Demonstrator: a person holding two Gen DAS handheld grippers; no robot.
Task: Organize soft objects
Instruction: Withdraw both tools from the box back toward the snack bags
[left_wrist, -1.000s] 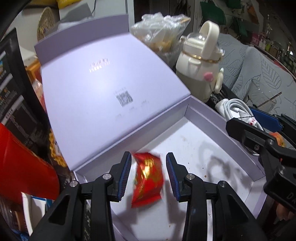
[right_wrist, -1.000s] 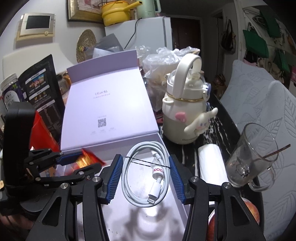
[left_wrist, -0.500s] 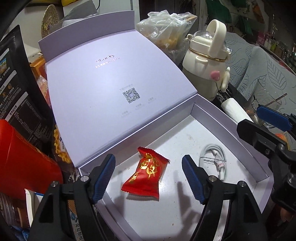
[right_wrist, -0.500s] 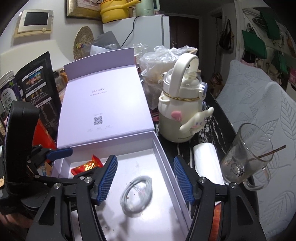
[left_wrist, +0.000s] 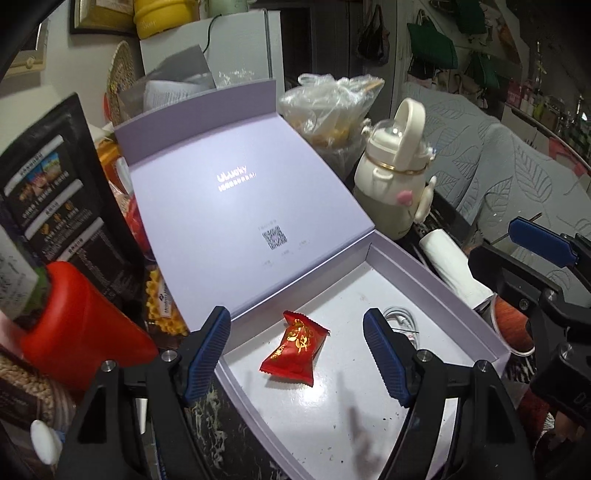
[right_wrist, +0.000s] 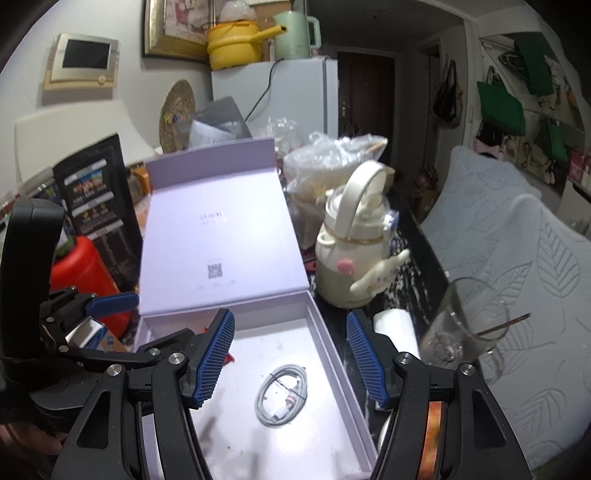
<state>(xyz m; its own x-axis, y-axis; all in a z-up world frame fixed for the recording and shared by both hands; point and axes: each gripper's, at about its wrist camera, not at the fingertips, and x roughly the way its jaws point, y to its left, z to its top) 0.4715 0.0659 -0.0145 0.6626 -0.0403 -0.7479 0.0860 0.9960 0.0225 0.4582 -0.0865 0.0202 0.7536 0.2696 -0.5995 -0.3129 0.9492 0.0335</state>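
Note:
An open lilac gift box (left_wrist: 424, 266) (right_wrist: 325, 325) lies on the dark table with its lid raised at the back. A red candy packet (left_wrist: 293, 349) lies on the box floor. A coiled white cable (right_wrist: 282, 387) lies to its right, partly hidden by my left finger in the left wrist view (left_wrist: 400, 319). My left gripper (left_wrist: 297, 354) is open and empty, raised above the packet. My right gripper (right_wrist: 290, 356) is open and empty above the cable. In the right wrist view only the packet's red edge (right_wrist: 229, 357) shows.
A cream kettle-shaped bottle (right_wrist: 354, 251) and a plastic bag (right_wrist: 332, 155) stand behind the box. A glass (right_wrist: 461, 332) and a white roll (right_wrist: 395, 328) stand to the right. A red container (left_wrist: 81, 325) and black snack bag (left_wrist: 55, 206) crowd the left.
Both grippers opened and pulled back and up from the box. The packet and the cable dropped onto the box floor and now lie still.

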